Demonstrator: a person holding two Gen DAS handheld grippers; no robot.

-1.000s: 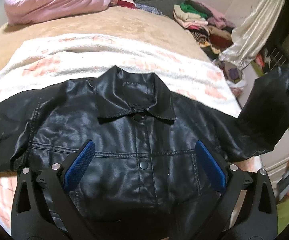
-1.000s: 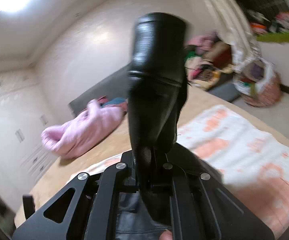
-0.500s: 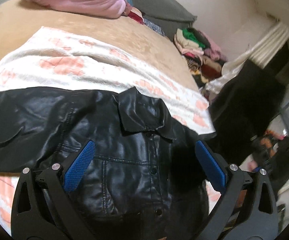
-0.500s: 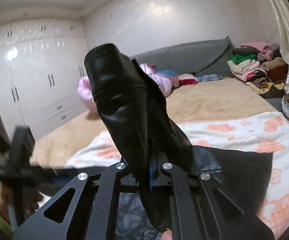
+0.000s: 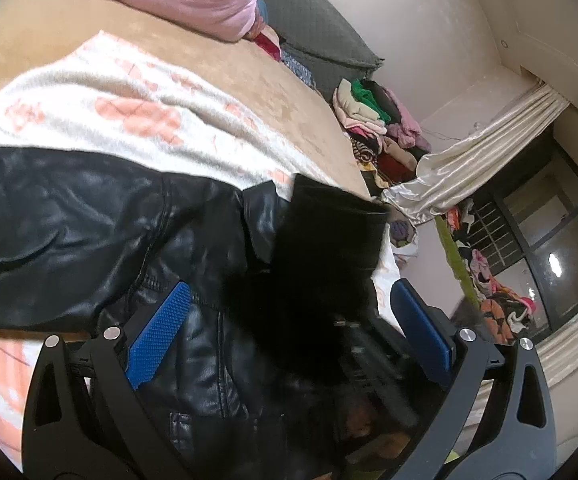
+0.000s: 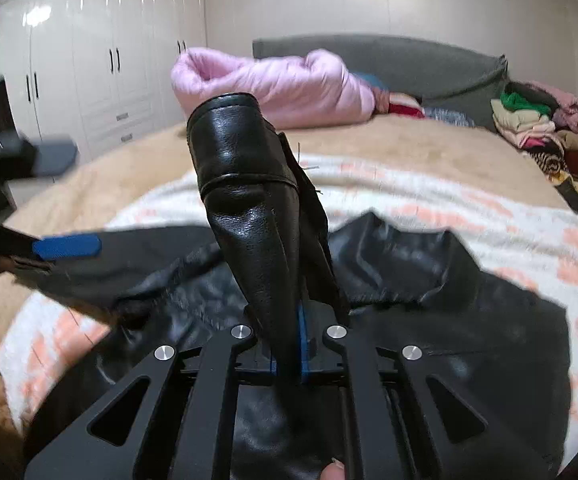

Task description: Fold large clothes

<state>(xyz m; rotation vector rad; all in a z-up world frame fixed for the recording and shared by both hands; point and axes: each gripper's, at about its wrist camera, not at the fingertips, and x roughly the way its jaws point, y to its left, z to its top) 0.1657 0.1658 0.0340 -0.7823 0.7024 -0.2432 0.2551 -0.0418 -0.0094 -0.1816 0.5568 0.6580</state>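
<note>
Black leather jacket [image 6: 429,300] spread front-up on the blanketed bed [image 6: 489,216]; right tongs [image 6: 289,360], clamped on its sleeve [image 6: 249,184], should lay it flat across the chest while left tongs [image 5: 285,336] hover wide, empty.

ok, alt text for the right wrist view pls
The right gripper is shut on a black leather jacket sleeve, its cuff held up over the jacket's body spread on a white-and-peach blanket. The open left gripper shows at left, a pink duvet behind.
</note>
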